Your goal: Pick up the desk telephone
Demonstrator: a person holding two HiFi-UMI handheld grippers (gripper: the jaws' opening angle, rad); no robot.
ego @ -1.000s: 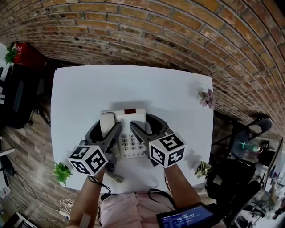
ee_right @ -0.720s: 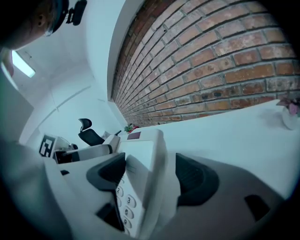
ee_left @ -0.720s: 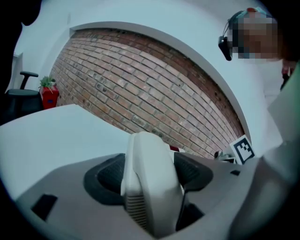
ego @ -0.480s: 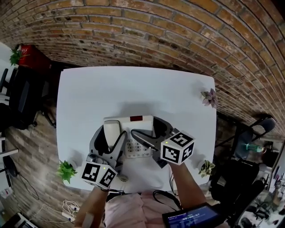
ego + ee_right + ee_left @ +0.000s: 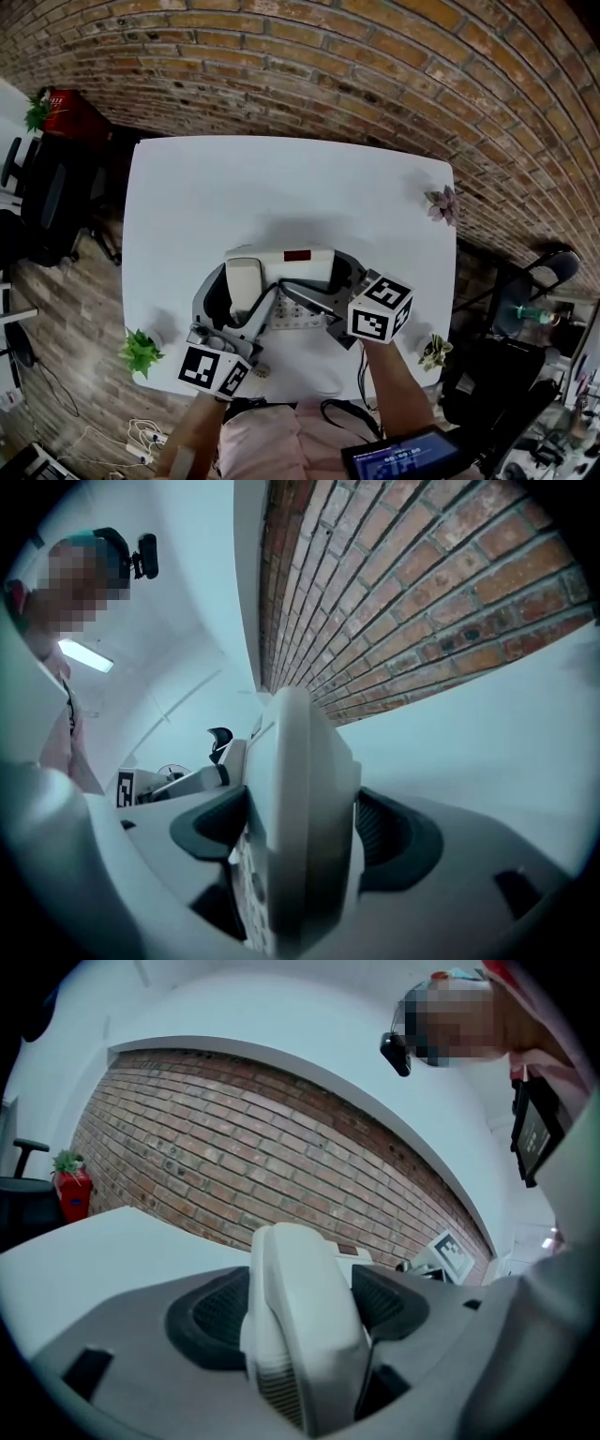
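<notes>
Two grippers are on the desk telephone (image 5: 305, 267). It sits on the white table (image 5: 281, 178), toward 6 o'clock from the table's middle, with its red display (image 5: 298, 255) at its 12 o'clock edge.

From the head view we get the layout. The left gripper (image 5: 246, 289) straddles the handset (image 5: 244, 272) at the telephone's 9 o'clock side. The right gripper (image 5: 314, 277) reaches in from 4 o'clock across the keypad (image 5: 292, 317). That view does not show us whether the pads touch; the gripper views do.

In the left gripper view the dark pads (image 5: 211, 1312) stand moderately apart and press on both flanks of the handset, so it is clamped. In the right gripper view the jaws stand wide and have just been closing. The telephone's body is edge-on between them, with one pad against the keypad face and the other against the opposite side.

We cannot tell whether the telephone is clear of the table.

Only the head view shows small plants (image 5: 141, 352) at the table's 3, 5 and 7 o'clock edges.
</notes>
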